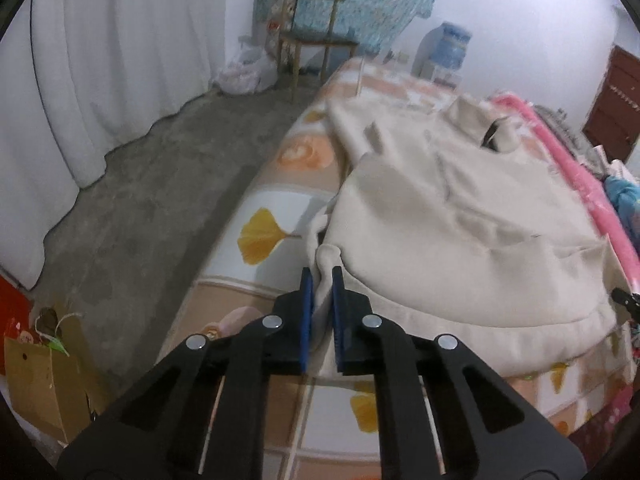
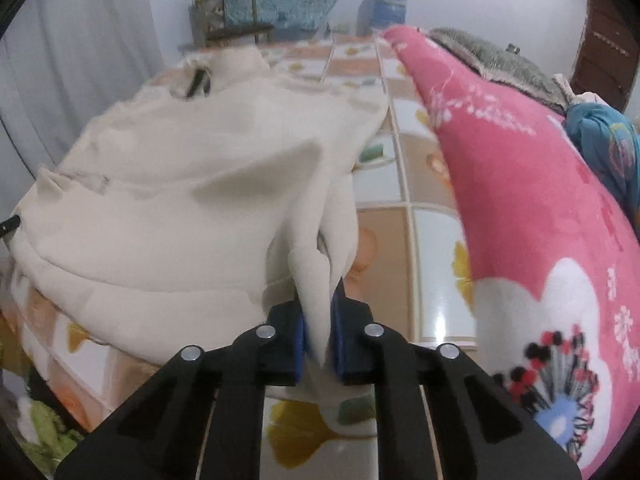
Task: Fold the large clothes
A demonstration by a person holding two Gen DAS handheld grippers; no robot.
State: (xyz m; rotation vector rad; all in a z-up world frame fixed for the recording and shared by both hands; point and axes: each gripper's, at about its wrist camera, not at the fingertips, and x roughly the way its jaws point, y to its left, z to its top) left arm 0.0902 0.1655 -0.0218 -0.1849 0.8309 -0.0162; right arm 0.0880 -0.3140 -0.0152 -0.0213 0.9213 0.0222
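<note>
Garment [image 1: 460, 216]: one cream pullover, large, lying rumpled on the bed [image 1: 276, 200] with its leaf-patterned check sheet; collar at the far end, hem towards the cameras. Left hand-held gripper [image 1: 320, 276]: blue pads pinched tight on a bunched near corner of the garment. Right hand-held gripper [image 2: 318, 300]: likewise clamped on a fold at the opposite near corner. Pink flowered blanket [image 2: 520, 200] beside the garment; wooden chair [image 1: 312, 36] beyond the bed.
</note>
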